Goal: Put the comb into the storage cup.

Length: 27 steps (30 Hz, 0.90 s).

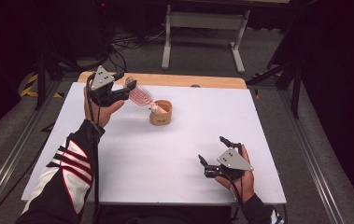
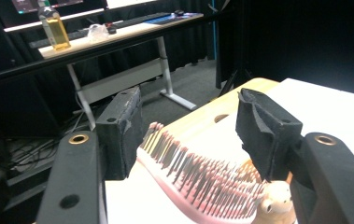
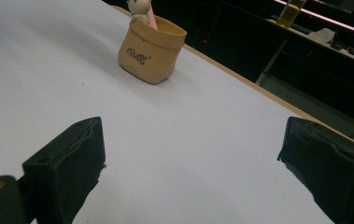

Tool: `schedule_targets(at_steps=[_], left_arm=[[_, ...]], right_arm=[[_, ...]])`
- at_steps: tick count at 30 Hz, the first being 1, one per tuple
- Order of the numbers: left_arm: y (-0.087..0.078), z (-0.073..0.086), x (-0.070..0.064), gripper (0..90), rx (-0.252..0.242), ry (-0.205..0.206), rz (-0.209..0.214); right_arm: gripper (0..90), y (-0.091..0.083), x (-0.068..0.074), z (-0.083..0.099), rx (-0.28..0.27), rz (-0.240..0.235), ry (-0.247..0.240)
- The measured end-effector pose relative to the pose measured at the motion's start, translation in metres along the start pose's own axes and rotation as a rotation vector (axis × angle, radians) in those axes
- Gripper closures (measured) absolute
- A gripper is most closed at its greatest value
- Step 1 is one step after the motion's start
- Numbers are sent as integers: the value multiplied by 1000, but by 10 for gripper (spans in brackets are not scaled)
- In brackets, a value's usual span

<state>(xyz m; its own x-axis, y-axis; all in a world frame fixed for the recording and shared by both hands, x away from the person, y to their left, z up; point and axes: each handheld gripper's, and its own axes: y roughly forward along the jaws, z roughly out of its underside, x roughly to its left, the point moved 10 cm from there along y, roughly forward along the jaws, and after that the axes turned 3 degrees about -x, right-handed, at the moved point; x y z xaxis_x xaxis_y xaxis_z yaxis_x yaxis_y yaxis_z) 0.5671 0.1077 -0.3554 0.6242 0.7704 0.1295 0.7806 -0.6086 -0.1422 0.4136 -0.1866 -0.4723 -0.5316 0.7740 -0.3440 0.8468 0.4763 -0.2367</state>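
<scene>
Left tongs [image 1: 124,88] at eleven o'clock straddle my pink bristled hairbrush [image 1: 139,96], jaws wide; right tongs [image 1: 214,156] gape wide at five o'clock.

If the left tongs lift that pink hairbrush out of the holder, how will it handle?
The pink hairbrush looks like thin plastic, so probably stiff and light. Its bristle rows may flex and slip under a pad. It leans in the small tan holder, which might tip as it is pulled. The left tongs stand open around it.

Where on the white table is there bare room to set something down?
The white table is bare between the tan holder and the right tongs, and along its right edge. It is crowded at the far left, where the left tongs straddle the pink hairbrush standing in the holder.
</scene>
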Motion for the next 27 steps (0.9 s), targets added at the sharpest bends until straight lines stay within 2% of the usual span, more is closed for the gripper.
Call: schedule_targets(at_steps=[6, 16, 27], left_arm=[[-10, -2, -2, 358, -4, 30, -7], [-17, -3, -17, 269, -2, 84, 25], [-23, -2, -33, 150, -8, 107, 50]], right_arm=[[72, -2, -3, -3, -11, 4, 11], [67, -3, -2, -4, -12, -3, 10], [65, -3, -1, -5, -14, -7, 8]])
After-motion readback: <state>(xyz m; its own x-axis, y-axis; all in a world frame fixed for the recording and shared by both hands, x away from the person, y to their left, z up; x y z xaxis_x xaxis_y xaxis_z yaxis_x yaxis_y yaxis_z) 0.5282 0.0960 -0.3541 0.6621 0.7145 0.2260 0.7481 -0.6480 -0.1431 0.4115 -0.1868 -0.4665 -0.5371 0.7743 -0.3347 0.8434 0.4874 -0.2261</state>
